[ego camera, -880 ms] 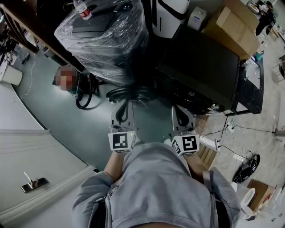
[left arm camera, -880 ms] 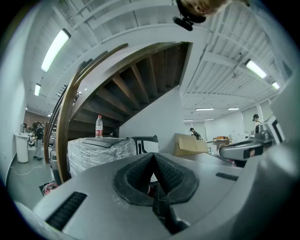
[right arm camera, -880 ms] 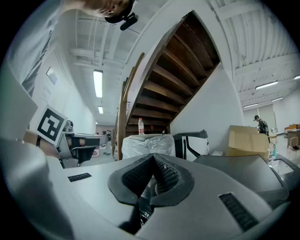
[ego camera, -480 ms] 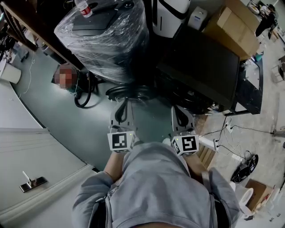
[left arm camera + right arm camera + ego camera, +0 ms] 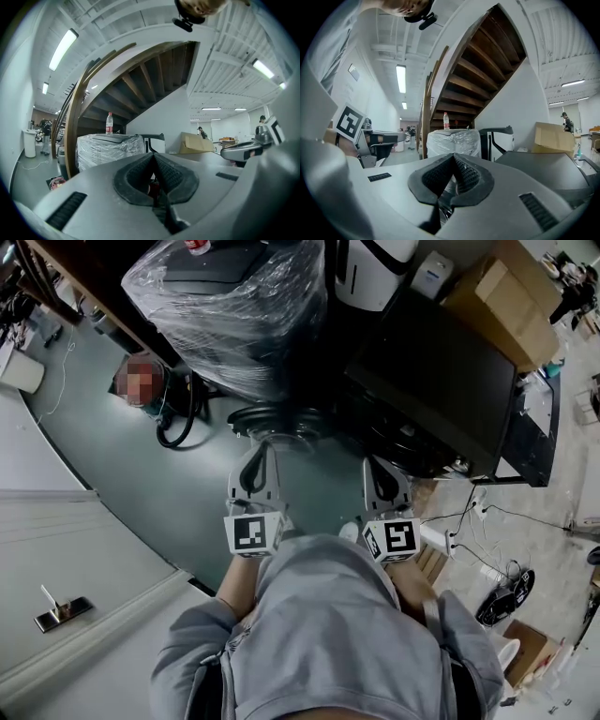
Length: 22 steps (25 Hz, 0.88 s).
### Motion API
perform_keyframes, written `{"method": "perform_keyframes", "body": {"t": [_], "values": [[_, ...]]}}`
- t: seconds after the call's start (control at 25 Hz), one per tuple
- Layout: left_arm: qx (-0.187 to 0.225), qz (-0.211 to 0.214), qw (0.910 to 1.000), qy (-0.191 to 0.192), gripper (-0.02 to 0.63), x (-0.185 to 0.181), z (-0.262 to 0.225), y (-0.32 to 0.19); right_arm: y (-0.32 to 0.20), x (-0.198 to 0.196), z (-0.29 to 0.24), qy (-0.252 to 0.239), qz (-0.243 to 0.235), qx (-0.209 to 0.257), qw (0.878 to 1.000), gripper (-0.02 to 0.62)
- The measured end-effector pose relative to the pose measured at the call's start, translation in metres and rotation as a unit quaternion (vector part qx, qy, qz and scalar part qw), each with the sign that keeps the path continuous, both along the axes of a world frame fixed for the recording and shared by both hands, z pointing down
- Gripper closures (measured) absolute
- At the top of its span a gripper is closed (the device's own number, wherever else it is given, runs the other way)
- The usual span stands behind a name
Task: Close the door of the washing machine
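From the head view, a round dark washing machine door (image 5: 281, 424) stands open at floor level, in front of a black machine (image 5: 436, 381) and a plastic-wrapped appliance (image 5: 234, 306). My left gripper (image 5: 258, 456) points at the door from just short of it, and its jaws are shut with nothing in them. My right gripper (image 5: 380, 468) is level with it, in front of the black machine, also shut and holding nothing. In the left gripper view the pads (image 5: 166, 176) meet at the tip. In the right gripper view the pads (image 5: 466, 176) are also pressed together.
A water bottle (image 5: 446, 120) stands on the wrapped appliance (image 5: 452, 140). A cardboard box (image 5: 497, 296) and a white unit (image 5: 375, 268) sit behind the black machine. Cables (image 5: 178, 427) lie on the floor at left, more wires (image 5: 487, 540) at right. A wooden staircase (image 5: 478, 84) rises overhead.
The head view has shifted slightly, so the machines sit a little higher in the picture. Both grippers keep nearly the same place, and their jaws stay shut.
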State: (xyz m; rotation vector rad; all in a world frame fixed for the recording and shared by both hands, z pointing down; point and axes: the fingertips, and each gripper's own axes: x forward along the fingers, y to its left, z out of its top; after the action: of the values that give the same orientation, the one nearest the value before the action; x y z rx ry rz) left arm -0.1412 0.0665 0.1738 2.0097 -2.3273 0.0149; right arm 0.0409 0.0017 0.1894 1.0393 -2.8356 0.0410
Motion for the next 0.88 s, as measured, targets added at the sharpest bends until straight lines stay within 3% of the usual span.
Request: {"method": "perform_keyframes", "body": {"t": [0.68,0.88], "values": [[-0.026,-0.04,0.9989,0.001,0.607,-0.095,0.031,0.027,-0.025,-0.1,0.037,0.055,-0.079,-0.029,0.995,0.595],[-0.032,-0.05,0.9982,0.01,0.607,-0.12,0.041,0.027,-0.043,-0.125,0.063,0.078,-0.097,-0.063,0.99,0.578]]}}
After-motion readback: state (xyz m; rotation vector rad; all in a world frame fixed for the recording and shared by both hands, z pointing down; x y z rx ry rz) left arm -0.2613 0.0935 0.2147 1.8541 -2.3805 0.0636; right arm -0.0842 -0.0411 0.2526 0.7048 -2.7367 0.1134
